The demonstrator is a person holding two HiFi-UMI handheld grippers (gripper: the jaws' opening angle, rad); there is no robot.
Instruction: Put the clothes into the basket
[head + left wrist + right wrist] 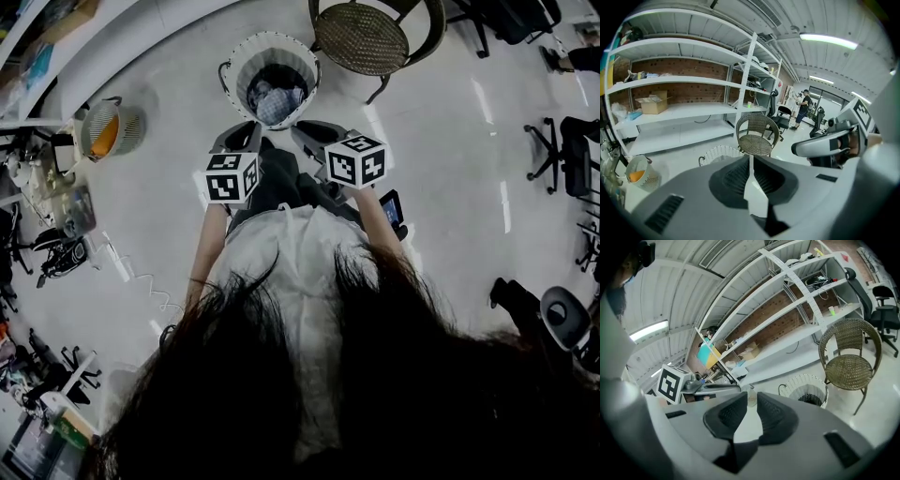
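I hold the left claw (244,129) and the right claw (314,129) side by side just short of the white basket (246,58), where plaid clothes (277,101) lie inside; the left is clenched on nothing and the right barely parted and empty, likely because nothing remains to drop.
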